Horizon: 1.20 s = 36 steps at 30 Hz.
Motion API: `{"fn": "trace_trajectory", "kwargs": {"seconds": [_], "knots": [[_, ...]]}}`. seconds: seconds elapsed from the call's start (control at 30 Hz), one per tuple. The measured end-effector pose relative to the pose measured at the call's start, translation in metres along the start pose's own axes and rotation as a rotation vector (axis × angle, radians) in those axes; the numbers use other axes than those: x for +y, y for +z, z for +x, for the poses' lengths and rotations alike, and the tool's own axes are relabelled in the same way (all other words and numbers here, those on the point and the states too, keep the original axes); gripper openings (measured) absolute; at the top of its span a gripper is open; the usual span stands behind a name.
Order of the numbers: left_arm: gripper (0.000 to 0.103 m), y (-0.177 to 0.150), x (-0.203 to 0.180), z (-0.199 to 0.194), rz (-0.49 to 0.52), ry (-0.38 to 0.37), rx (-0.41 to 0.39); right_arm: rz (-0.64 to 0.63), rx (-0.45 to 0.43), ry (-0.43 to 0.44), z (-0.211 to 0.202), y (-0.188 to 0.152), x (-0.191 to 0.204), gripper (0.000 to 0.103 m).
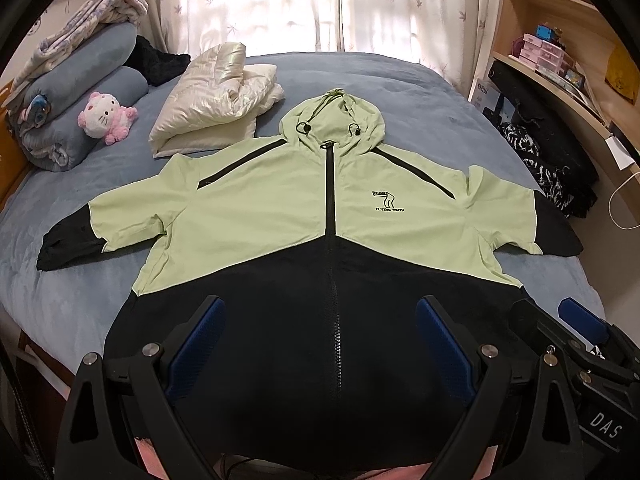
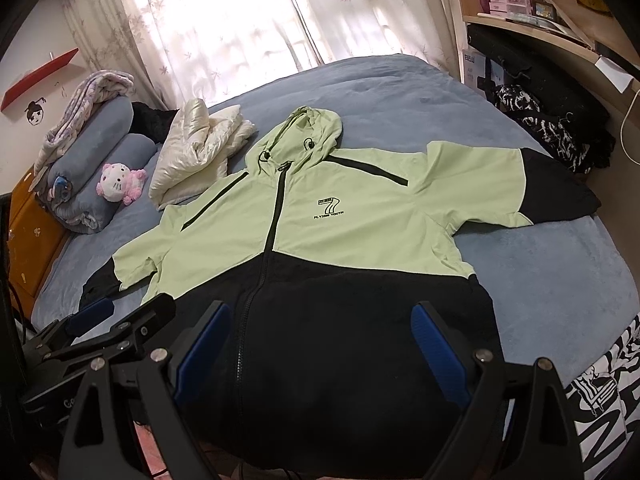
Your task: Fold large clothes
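A light green and black hooded zip jacket point(image 1: 280, 208) lies spread flat, front up, on the blue bed point(image 1: 420, 92), sleeves out to both sides and hood toward the window. It also shows in the right wrist view point(image 2: 360, 224). My left gripper point(image 1: 320, 308) is open and empty, held above the jacket's black hem near the bed's front edge. My right gripper point(image 2: 320, 312) is open and empty, also above the black hem. The right gripper appears at the lower right of the left wrist view point(image 1: 552, 312); the left gripper appears at the lower left of the right wrist view point(image 2: 128, 304).
A folded cream puffer jacket point(image 1: 216, 100) lies beyond the left sleeve. Rolled blue blankets point(image 1: 80, 92) and a pink plush toy point(image 1: 106, 116) sit at the far left. Black patterned clothes point(image 1: 548, 168) lie at the bed's right edge by wooden shelves point(image 1: 560, 40). Curtains hang behind.
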<state>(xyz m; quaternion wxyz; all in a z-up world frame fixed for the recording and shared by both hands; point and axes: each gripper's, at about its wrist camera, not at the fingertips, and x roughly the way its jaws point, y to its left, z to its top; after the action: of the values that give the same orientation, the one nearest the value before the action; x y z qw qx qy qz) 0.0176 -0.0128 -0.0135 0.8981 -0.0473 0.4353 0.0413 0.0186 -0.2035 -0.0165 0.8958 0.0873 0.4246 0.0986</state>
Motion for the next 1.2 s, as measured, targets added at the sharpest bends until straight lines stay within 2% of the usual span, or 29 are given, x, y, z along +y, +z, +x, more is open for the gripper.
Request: {"fn": "trace_trajectory", "kwargs": {"seconds": [0.97, 1.2], "knots": [[0.094, -0.004, -0.002, 0.003, 0.007, -0.001, 0.005, 0.0, 0.019, 0.028, 0.011, 0.0, 0.006, 0.092], [0.094, 0.005, -0.007, 0.01, 0.029, -0.007, 0.024, -0.05, -0.036, 0.0, 0.0, 0.015, 0.005, 0.092]]}}
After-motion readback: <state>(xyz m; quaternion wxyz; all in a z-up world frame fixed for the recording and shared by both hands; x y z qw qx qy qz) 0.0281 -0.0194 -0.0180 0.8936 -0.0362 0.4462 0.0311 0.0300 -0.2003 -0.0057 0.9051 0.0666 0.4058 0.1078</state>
